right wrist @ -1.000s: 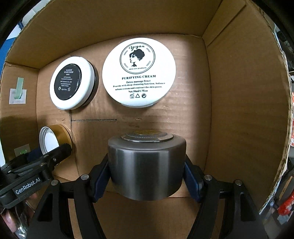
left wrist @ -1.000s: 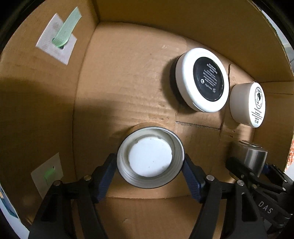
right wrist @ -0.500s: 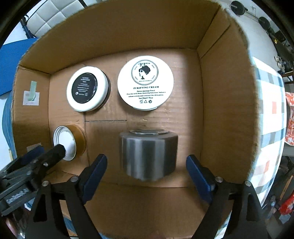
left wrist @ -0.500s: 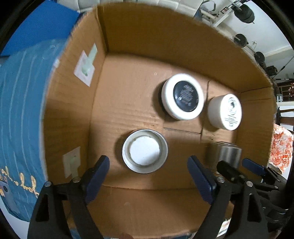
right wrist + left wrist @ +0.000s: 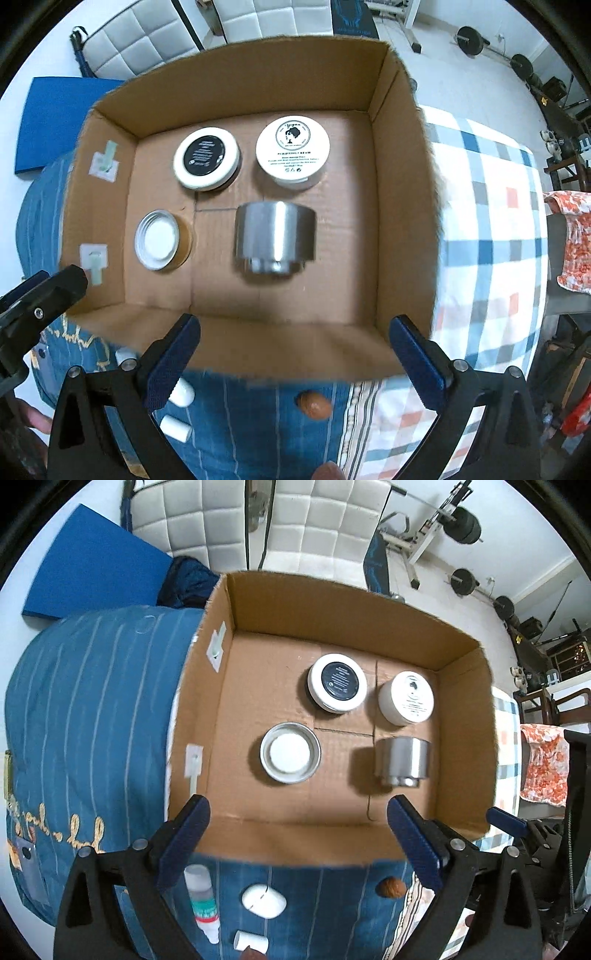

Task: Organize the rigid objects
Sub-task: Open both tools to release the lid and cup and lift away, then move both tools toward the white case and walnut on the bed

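Opening wide, left gripper [image 5: 297, 829] and right gripper [image 5: 293, 345] hung empty above cardboard box [image 5: 402, 206]. Steel cup [image 5: 275, 230] stood on box floor: rigid, likely slippery; grasp across smooth sidewall.

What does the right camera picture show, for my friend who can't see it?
An open cardboard box holds four round things: a steel cup, a white cream jar, a black-and-white jar and a metal lid. The right gripper hangs above, its jaws opening with nothing between them.
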Available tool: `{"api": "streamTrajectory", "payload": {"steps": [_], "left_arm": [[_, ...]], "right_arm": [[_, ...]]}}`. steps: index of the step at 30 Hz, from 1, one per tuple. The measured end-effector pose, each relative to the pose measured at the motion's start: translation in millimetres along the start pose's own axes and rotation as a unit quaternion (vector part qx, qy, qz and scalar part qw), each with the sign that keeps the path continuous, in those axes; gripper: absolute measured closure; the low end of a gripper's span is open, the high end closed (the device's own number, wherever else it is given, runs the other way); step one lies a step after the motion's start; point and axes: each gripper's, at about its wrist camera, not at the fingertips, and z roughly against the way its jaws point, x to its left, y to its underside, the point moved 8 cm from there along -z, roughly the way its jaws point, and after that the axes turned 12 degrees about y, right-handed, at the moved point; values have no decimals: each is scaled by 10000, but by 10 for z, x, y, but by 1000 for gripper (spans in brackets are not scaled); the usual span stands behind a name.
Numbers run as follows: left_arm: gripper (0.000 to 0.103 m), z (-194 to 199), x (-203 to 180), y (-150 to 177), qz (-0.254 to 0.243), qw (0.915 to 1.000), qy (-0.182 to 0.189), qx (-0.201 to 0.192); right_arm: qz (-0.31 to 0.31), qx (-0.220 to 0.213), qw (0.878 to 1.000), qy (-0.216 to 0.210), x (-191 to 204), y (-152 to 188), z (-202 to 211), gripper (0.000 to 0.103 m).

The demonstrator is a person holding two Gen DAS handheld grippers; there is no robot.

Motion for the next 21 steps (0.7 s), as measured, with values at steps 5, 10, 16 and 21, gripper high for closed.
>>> {"api": "streamTrajectory", "payload": {"steps": [5, 10, 16, 21], "left_arm": [[5, 289, -105, 209, -155, 9990, -37, -407], [5, 647, -213, 350, -347, 9958, -128, -837], [5, 989, -307, 552, -583, 9915, -257, -1135], [5, 1179, -365, 686, -664, 9889, -224, -1310]], "right_arm": [[-125, -461, 9988, 56, -31, 441, 410, 0], [-190, -776, 9968, 21, -94, 718, 832, 0], [-249, -1171, 9928, 18, -171, 990, 1279, 0], [-256, -1418, 9896, -35, -214, 1195, 1583, 0]]}}
